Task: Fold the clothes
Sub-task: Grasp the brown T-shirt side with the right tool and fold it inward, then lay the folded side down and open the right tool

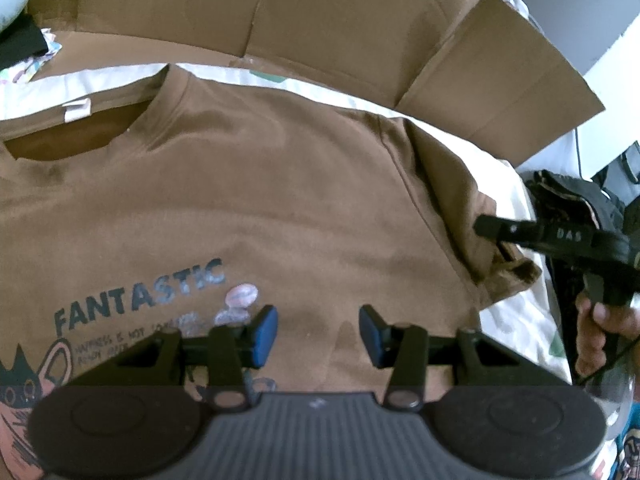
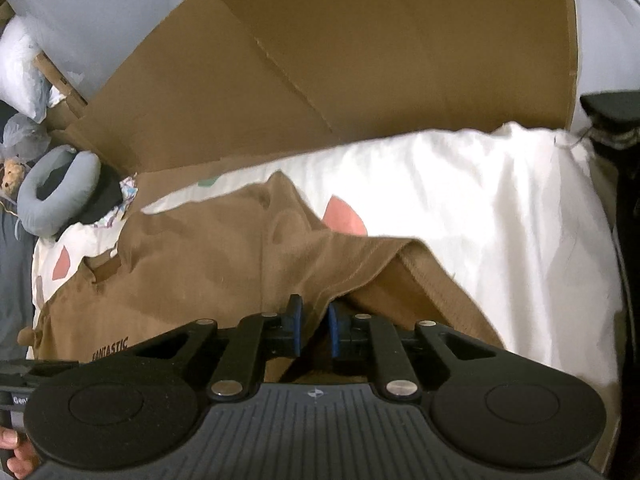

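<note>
A brown T-shirt (image 1: pixel 260 184) with "FANTASTIC" printed on its chest lies face up on a white patterned sheet (image 1: pixel 516 320). My left gripper (image 1: pixel 318 334) hovers open over the lower chest, nothing between its blue pads. At the shirt's right sleeve (image 1: pixel 508 268), my right gripper (image 1: pixel 500 236) comes in from the right, held by a hand (image 1: pixel 600 332). In the right wrist view the right gripper (image 2: pixel 314 326) is shut on the sleeve fabric (image 2: pixel 320 264), which rises in a fold from the sheet (image 2: pixel 480 208).
Flattened cardboard (image 1: pixel 340 16) stands behind the bed. Dark clothing (image 1: pixel 568 192) lies at the right edge. A grey neck pillow (image 2: pixel 52 196) and plastic bags (image 2: pixel 24 76) sit at the far left in the right wrist view.
</note>
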`<act>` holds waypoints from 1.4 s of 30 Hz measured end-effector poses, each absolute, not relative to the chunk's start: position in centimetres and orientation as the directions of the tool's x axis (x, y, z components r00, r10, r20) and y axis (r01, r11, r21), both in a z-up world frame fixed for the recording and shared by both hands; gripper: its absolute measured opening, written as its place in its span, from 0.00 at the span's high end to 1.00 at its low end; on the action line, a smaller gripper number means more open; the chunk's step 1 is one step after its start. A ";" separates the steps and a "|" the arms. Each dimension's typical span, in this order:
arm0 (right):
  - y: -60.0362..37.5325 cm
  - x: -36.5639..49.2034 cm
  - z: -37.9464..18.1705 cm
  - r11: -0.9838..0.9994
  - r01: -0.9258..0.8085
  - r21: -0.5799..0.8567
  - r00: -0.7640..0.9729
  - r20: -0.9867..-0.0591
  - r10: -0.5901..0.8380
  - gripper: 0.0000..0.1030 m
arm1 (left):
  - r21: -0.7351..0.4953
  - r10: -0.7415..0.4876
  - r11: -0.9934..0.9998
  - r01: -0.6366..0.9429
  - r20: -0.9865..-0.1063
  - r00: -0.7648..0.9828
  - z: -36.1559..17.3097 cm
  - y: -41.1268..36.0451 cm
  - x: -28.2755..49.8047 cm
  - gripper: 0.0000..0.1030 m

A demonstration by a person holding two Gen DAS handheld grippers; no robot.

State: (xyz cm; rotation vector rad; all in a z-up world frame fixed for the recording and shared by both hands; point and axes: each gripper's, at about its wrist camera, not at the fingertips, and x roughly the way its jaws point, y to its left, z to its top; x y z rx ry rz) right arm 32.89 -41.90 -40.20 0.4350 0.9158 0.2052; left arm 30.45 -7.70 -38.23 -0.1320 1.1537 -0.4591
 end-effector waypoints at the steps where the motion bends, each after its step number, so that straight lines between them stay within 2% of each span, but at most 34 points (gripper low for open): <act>1: -42.0 33.0 -40.1 0.895 0.012 0.445 0.600 -0.720 0.349 0.87 | -0.332 -0.415 0.900 0.282 -0.850 0.323 -38.3 -7.7 30.5 0.53; 5: -42.4 33.5 -40.2 0.898 0.016 0.440 0.608 -0.717 0.341 0.88 | -0.331 -0.414 0.900 0.283 -0.851 0.323 -38.3 -7.7 30.5 0.53; 6: -42.4 33.5 -40.1 0.898 0.013 0.440 0.609 -0.716 0.342 0.90 | -0.331 -0.415 0.900 0.283 -0.851 0.323 -38.3 -7.7 30.5 0.53; 7: -42.4 33.5 -40.1 0.899 0.009 0.439 0.610 -0.715 0.342 0.98 | -0.331 -0.415 0.900 0.284 -0.851 0.323 -38.3 -7.7 30.5 0.53; 8: -42.3 33.5 -40.0 0.902 0.000 0.431 0.610 -0.715 0.341 0.99 | -0.331 -0.415 0.900 0.284 -0.851 0.323 -38.3 -7.7 30.5 0.53; 31: -41.4 33.1 -39.8 0.904 -0.060 0.424 0.582 -0.721 0.376 0.96 | -0.330 -0.410 0.902 0.278 -0.855 0.317 -38.5 -7.7 30.4 0.53; 33: -41.3 33.1 -39.7 0.904 -0.069 0.421 0.584 -0.718 0.379 0.98 | -0.336 -0.430 0.888 0.314 -0.849 0.306 -38.5 -7.7 30.4 0.53; 34: -41.2 33.0 -39.6 0.907 -0.076 0.415 0.585 -0.718 0.377 1.00 | -0.336 -0.430 0.888 0.313 -0.849 0.307 -38.5 -7.6 30.4 0.53; 42: -42.5 34.2 -37.3 0.954 -0.076 0.290 0.639 -0.721 0.270 1.00 | -0.335 -0.432 0.887 0.318 -0.846 0.312 -38.6 -7.3 30.4 0.53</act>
